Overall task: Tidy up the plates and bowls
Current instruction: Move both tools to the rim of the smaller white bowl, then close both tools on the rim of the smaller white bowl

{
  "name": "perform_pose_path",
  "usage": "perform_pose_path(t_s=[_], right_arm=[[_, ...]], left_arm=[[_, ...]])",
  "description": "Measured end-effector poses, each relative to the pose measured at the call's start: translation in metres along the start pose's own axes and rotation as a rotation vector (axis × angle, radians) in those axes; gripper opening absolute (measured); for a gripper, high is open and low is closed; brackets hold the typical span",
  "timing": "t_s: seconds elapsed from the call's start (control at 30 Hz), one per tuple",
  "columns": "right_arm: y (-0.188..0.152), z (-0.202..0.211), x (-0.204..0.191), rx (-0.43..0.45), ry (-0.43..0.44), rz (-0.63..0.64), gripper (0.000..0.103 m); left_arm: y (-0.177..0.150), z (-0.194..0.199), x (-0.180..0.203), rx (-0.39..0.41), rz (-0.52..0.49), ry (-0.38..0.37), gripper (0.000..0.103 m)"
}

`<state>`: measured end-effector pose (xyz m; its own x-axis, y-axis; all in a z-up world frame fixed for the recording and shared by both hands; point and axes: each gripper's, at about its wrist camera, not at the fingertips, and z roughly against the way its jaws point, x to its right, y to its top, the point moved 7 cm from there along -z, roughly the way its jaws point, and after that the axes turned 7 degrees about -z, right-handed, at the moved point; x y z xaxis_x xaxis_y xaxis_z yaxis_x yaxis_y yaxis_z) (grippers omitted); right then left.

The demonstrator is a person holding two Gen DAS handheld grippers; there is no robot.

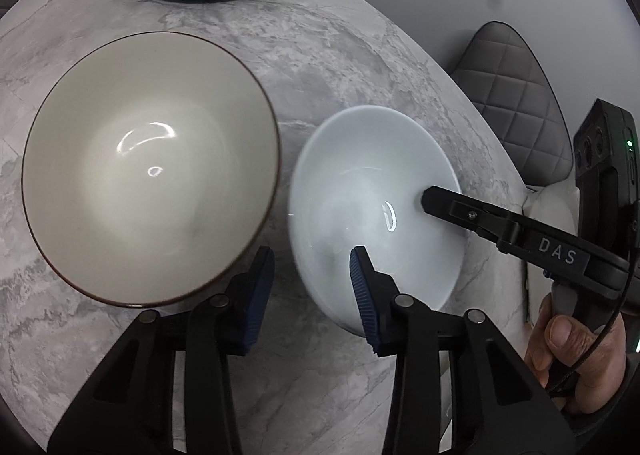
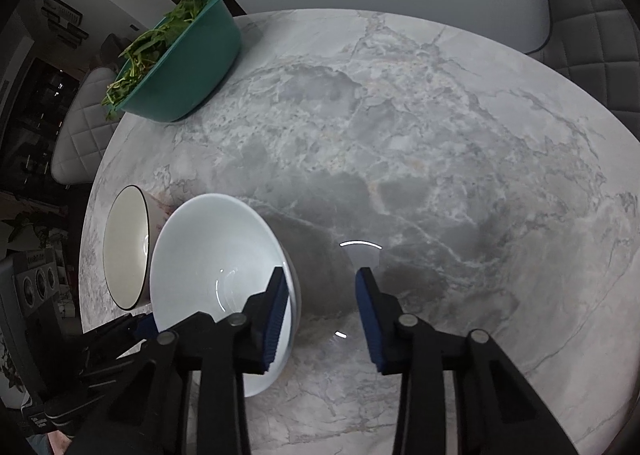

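Your left gripper is spread wide, one blue ribbed pad just inside the near rim of the white bowl and the other outside it over the marble, so the rim sits between the jaws but nothing is clamped. Your right gripper is likewise released, its left pad lying over the bowl's right rim, the other pad over bare table; whether either pad touches the rim is hard to tell. The likely step is nesting the white bowl into the cream bowl just to its left, so seat one rim well between the pads before closing, squeeze gently, lift straight and lower it centred. Both bowls are glossy glazed ceramic, smooth and slippery, with thin flaring walls; the cream one is wider, with a dark rim line. The table is polished grey-veined marble, hard on any dropped dish. A teal plastic basin of leafy greens stands at the far left edge, well apart.
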<state>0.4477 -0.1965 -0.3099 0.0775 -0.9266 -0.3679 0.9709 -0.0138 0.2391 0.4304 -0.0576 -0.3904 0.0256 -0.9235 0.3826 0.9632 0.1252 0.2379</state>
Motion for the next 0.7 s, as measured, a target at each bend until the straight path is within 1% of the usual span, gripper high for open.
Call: perform_pose_path(t_s=[0.03,0.07,0.13,0.17,0.2,0.27,0.33,0.4,0.53,0.7], right_arm=[[0.0,0.0,-0.002,0.003,0.006,0.005,0.027],[0.0,0.0,-0.003,0.006,0.009,0.008,0.021],[-0.001,0.001,-0.007,0.009,0.023,0.015,0.017],[-0.001,0.001,-0.008,0.007,0.024,0.018,0.013],[-0.002,0.0,-0.01,0.005,0.026,0.021,0.011],[-0.003,-0.001,-0.012,0.003,0.016,0.027,0.008],[-0.007,-0.003,-0.011,-0.002,0.013,0.028,0.007],[-0.01,-0.003,-0.011,0.002,0.02,0.025,0.007],[-0.015,-0.001,-0.01,0.004,0.006,0.023,0.007],[-0.021,0.005,-0.009,0.017,0.007,0.018,0.007]], left_arm=[[0.0,-0.001,-0.001,-0.002,0.0,0.007,0.037],[0.0,-0.001,-0.003,0.0,-0.001,0.014,0.037],[0.002,-0.002,-0.001,0.002,-0.009,0.017,0.024],[0.003,-0.002,0.001,0.007,-0.019,0.015,0.02],[0.004,-0.001,0.003,0.012,-0.029,0.03,0.015],[0.006,-0.002,0.004,0.014,-0.026,0.03,0.014],[0.006,-0.003,0.002,0.011,-0.018,0.018,0.01],[0.006,-0.003,0.001,0.009,-0.02,0.009,0.01],[0.006,-0.002,0.003,0.004,-0.037,0.015,0.009],[0.005,0.008,0.008,0.018,-0.061,0.009,0.008]])
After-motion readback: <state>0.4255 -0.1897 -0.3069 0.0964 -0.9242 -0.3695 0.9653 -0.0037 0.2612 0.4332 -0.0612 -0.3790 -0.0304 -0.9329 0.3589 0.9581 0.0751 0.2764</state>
